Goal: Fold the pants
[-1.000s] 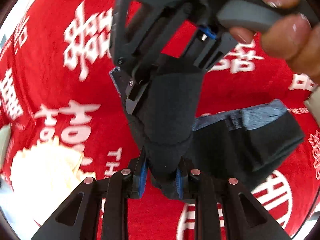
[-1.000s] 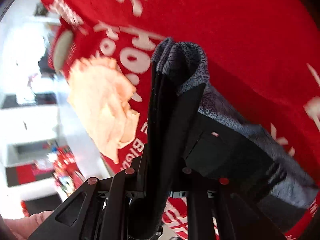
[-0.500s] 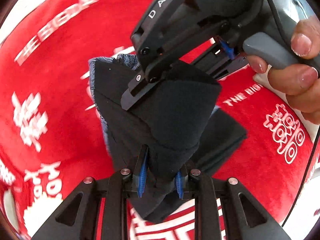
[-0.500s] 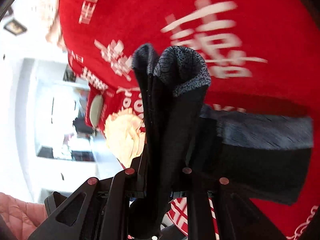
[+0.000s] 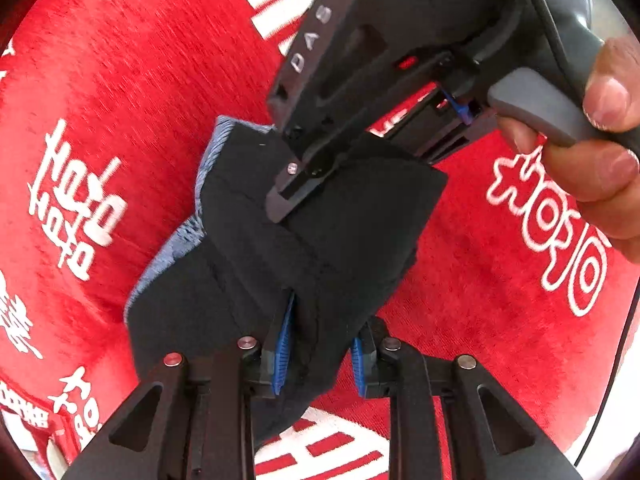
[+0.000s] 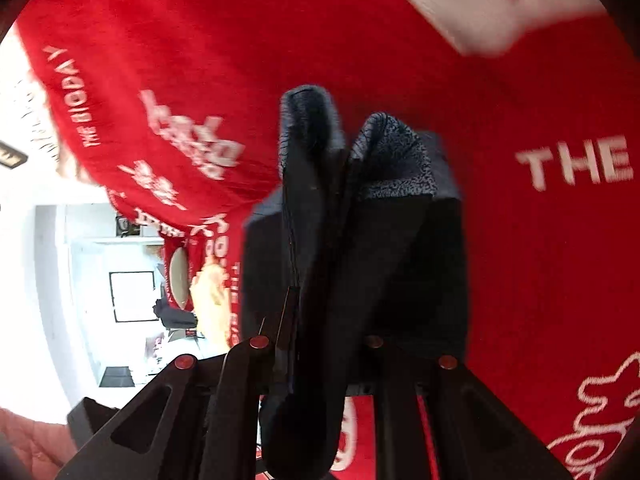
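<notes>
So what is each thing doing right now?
Pants: dark, bunched into folds, held over the red cloth by both grippers.
Left gripper: jaws opening, pants between them.
Right gripper: shut on the pants.
Red cloth: spread out flat underneath.

Bright, even daylight; strong fisheye bend and some motion blur

Both wrist views are well lit, and the red plush cloth with white lettering [image 5: 132, 92] glows saturated, its pile sharp in the left view. In the right view the same cloth [image 6: 540, 260] smears: the white letters and the pale patch at the top edge streak with motion blur. The white room at that view's left edge [image 6: 36, 240] is blown out to near-pure glare (detail there is mostly lost). The folded black fabric pants with a grey knit lining [image 5: 320, 248] read as almost flat black, with folds hard to separate. Dark vignetting rings every corner, and straight lines bow outward toward the rims.
</notes>
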`<state>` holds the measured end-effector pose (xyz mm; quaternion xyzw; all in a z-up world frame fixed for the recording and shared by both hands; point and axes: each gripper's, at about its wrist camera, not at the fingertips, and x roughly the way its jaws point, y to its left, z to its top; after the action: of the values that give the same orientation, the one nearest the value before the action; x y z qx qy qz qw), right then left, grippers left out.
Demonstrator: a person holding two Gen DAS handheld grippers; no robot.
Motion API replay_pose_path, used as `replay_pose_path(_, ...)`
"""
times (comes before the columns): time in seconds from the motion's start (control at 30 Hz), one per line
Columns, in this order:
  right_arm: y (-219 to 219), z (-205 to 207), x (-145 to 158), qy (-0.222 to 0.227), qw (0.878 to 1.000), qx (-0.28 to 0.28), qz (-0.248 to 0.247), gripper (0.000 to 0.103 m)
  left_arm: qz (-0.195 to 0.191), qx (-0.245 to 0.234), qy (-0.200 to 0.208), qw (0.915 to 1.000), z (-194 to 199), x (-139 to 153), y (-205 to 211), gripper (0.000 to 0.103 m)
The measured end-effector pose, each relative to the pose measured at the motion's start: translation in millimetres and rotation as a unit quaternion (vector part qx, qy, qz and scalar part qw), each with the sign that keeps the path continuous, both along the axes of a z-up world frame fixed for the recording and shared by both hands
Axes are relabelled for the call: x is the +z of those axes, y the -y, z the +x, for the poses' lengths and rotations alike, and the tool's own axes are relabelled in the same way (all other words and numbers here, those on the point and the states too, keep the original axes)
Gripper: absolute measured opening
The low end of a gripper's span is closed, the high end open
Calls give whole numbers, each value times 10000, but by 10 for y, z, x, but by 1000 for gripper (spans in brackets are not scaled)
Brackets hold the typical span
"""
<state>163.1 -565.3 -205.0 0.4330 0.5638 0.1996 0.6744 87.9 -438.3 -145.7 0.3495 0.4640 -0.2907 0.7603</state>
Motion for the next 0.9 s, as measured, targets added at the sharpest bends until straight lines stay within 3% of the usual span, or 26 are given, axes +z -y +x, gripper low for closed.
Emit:
replay_pose_path(0.07, -4, 46, -142, -29, 10000, -49, 25, 16, 79, -42, -40, 10000, -22, -70, -30, 37)
replay_pose_path(0.1, -17, 37, -185, -35, 10000, -84, -9, 20, 87, -42, -75, 9999, -22, -83, -35, 49)
replay_pose_path(0.17, -20, -8, -237, -101, 9996, -135, -211, 24, 63, 64, -182, 9998, -18, -62, -125, 59)
replay_pose_path(0.27, 34, -83, -221, -233, 9989, -274, -290, 27, -141, 236, -452, 9986, 21, 64, -323, 59)
replay_pose_path(0.3, 69, -116, -188, -265, 9984, -271, -414, 33, -231, 341, -527, 9978, 47, 123, -400, 59)
replay_pose_path(0.43, 83, -214, 30, -480, 9858, -123, -1605, 52, -596, 1120, -677, 9896, 292, 373, -827, 59)
replay_pose_path(0.57, 92, -301, 386, -273, 9653, -248, -2584, 51, -727, 2145, -918, 9697, 725, 420, -1317, 59)
replay_pose_path(0.67, -37, -253, 560, -151, 9630, -367, -2664, 37, -459, 2650, -1133, 9565, 946, 195, -1548, 59)
replay_pose_path(0.73, -220, -157, 582, -126, 9594, -215, -2808, 37, -491, 2935, -1235, 9467, 1037, 65, -1656, 59)
replay_pose_path(0.87, -574, -122, 404, -114, 9476, 214, -3187, 37, -518, 3194, -1395, 9359, 1072, -204, -1713, 60)
replay_pose_path(0.9, -637, -122, 364, -154, 9455, 295, -3239, 37, -497, 3196, -1346, 9366, 1064, -238, -1714, 69)
